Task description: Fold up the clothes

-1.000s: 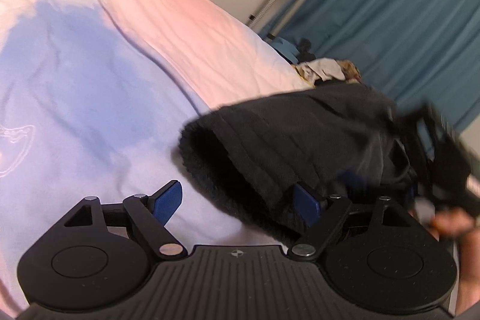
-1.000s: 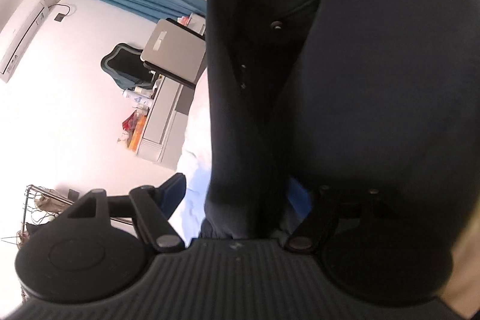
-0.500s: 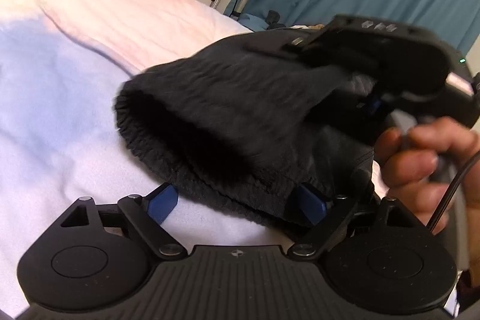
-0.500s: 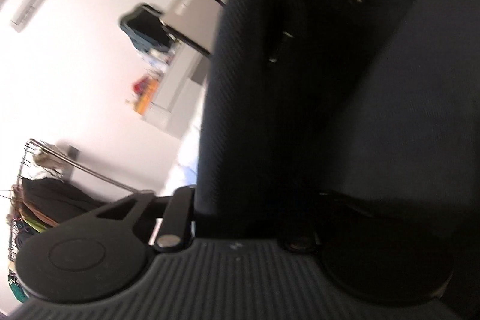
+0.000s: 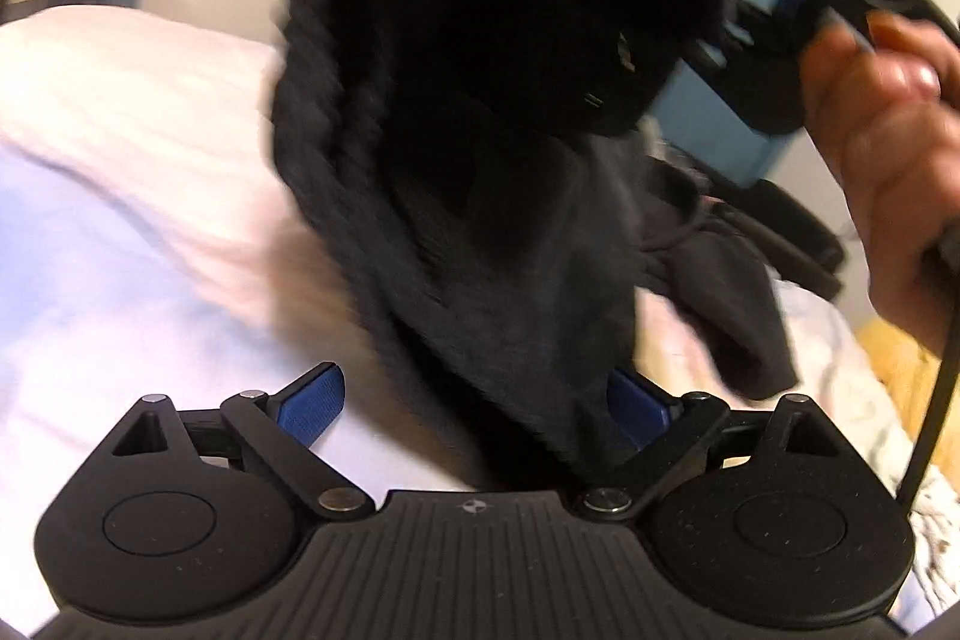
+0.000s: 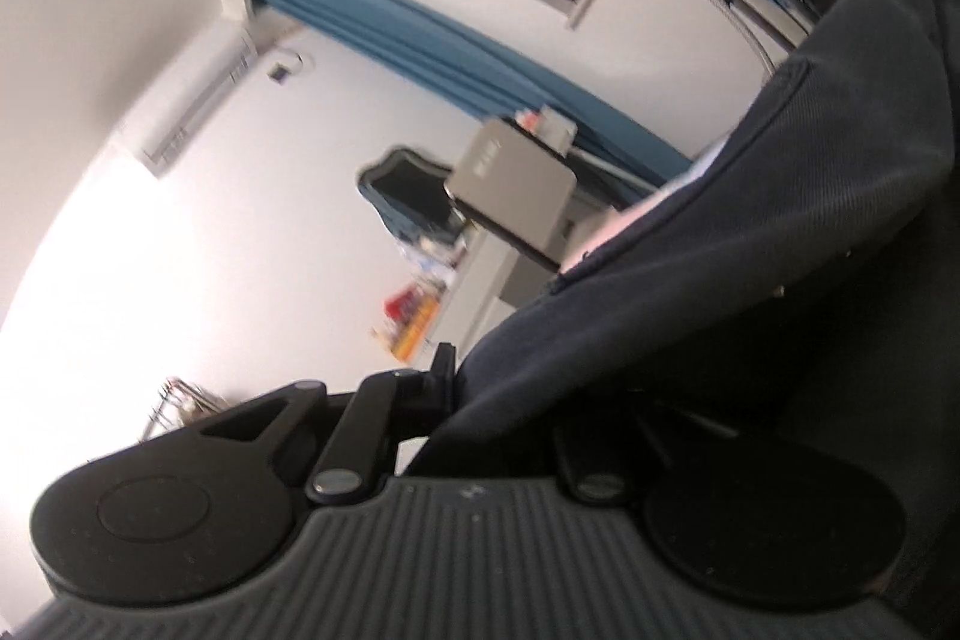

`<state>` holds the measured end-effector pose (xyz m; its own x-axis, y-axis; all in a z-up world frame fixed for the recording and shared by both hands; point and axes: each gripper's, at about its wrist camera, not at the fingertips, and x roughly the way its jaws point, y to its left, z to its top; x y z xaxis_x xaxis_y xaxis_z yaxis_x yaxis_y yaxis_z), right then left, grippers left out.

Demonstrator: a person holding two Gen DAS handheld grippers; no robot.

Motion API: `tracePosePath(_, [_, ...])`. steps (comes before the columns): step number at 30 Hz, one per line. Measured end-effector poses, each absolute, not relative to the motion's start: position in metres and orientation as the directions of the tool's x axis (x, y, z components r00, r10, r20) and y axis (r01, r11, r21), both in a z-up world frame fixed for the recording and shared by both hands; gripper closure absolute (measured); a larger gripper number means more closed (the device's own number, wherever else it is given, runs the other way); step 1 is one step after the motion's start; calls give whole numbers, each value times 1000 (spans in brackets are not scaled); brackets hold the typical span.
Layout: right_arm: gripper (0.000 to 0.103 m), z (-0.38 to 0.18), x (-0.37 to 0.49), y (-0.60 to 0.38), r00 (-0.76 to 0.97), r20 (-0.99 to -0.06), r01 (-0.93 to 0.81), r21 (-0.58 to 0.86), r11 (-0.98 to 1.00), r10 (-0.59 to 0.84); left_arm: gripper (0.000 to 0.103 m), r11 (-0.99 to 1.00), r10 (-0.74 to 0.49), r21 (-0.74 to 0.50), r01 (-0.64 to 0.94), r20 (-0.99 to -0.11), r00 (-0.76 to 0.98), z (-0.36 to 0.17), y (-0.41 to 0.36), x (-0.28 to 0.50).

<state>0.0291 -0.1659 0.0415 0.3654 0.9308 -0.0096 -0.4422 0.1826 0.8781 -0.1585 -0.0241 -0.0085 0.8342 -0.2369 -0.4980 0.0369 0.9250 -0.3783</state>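
A pale bed (image 5: pixel 150 196) fills the left. The right gripper (image 6: pixel 480 394) has just pinched the dark garment (image 5: pixel 480 130), mid-frame. The left gripper (image 5: pixel 480 400), just opening wide, holds nothing. Cloth may slip.

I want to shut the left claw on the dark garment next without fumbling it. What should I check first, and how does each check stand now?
1. Right claw clamped on the dark garment: ok; its jaws have just closed on it.
2. Left claw open: ok; its jaws have just widened.
3. Cloth between left blue pads: ok, but not pressed.
4. Garment lifted off the pale bedding: not ok; part lies there.
5. Which edge hangs there: cannot tell; blurred.
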Motion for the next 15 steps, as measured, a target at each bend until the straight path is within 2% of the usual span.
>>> tracePosePath(3, [91,49,23,-178,388,21,-452,876,171,921,8,917,-269,-393,64,-492,828,-15,-42,-152])
tracePosePath(5, [91,65,23,-185,400,39,-461,872,164,916,18,916,-279,-393,75,-495,823,-18,-52,-147])
tracePosePath(6, [91,71,11,-191,407,46,-465,870,163,912,38,925,-262,-374,63,-512,818,-20,-56,-144])
tracePosePath(7, [91,75,4,-198,415,54,-470,867,164,908,54,932,-246,-360,50,-523,816,-20,-57,-143])
tracePosePath(9, [91,84,-10,-212,439,67,-484,858,173,896,78,929,-227,-370,19,-527,819,-18,-50,-145])
tracePosePath(10, [91,87,-15,-217,453,71,-493,850,183,889,83,912,-231,-410,-3,-519,823,-15,-42,-145])
tracePosePath(15, [93,107,-35,-220,516,52,-551,784,286,855,86,836,-151,-538,-112,-421,894,14,5,-171])
